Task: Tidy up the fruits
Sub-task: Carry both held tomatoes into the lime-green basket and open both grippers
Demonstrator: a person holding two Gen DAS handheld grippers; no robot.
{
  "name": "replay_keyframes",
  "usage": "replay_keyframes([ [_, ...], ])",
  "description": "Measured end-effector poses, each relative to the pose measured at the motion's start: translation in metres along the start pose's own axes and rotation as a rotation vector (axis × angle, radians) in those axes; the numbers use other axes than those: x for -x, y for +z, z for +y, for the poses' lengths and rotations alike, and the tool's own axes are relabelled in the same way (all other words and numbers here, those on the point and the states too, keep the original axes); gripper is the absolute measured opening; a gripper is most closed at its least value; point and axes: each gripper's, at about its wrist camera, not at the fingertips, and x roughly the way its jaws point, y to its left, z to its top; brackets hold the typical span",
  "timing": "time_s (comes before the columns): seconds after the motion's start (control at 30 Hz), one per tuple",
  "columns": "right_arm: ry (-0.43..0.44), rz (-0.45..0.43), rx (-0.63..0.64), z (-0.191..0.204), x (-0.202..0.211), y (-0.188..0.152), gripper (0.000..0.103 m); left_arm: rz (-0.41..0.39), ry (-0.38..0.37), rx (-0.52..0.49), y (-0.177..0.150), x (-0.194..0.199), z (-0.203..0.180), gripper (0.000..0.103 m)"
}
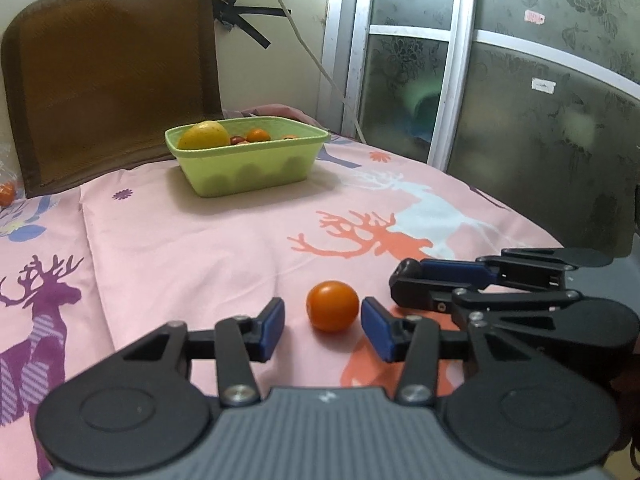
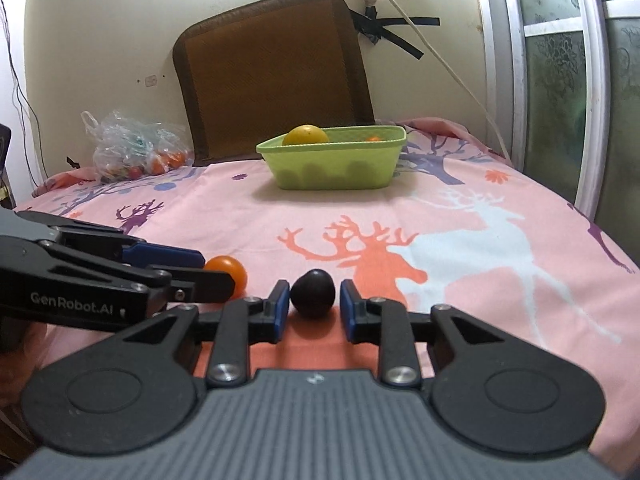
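I'm holding my left claw [image 1: 323,326] spread around a small orange fruit [image 1: 332,306], right claw [image 2: 313,307] spread around a dark plum [image 2: 312,293], both lying near the bed's front edge; green basket [image 2: 334,168] sitting farther back.

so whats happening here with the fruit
A person holds two grippers over a pink deer-print cloth. The left gripper has its jaws open around a small orange fruit; the right gripper is open around a dark fruit. Neither is grasped yet. A green basket behind already holds fruit.
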Motion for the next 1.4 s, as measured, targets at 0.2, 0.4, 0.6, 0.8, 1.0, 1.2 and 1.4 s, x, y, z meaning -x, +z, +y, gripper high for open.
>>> replay_keyframes([
  [0.2, 0.002, -0.014, 0.024, 0.002, 0.002, -0.003, 0.031, 0.013, -0.014, -0.016, 0.002, -0.008, -0.004, 0.035],
  [0.4, 0.014, -0.028, 0.030, 0.002, 0.000, -0.002, 0.025, -0.016, -0.067, 0.053, 0.009, -0.009, 0.010, 0.030],
  [0.6, 0.033, -0.092, -0.009, -0.015, -0.018, 0.032, 0.025, -0.084, -0.091, 0.124, 0.066, -0.027, 0.033, 0.030],
  [0.8, 0.029, -0.144, -0.050, -0.042, -0.067, 0.083, 0.025, -0.092, -0.102, 0.221, 0.130, -0.077, 0.073, 0.031],
  [1.0, 0.001, -0.113, -0.013, -0.048, -0.126, 0.107, 0.027, -0.011, -0.080, 0.287, 0.161, -0.133, 0.101, 0.044],
  [1.2, -0.011, -0.125, -0.064, -0.055, -0.128, 0.103, 0.039, -0.019, -0.092, 0.335, 0.160, -0.137, 0.107, 0.044],
  [1.4, 0.018, -0.137, -0.177, -0.054, -0.084, 0.082, 0.039, -0.066, -0.099, 0.352, 0.135, -0.097, 0.097, 0.044],
])
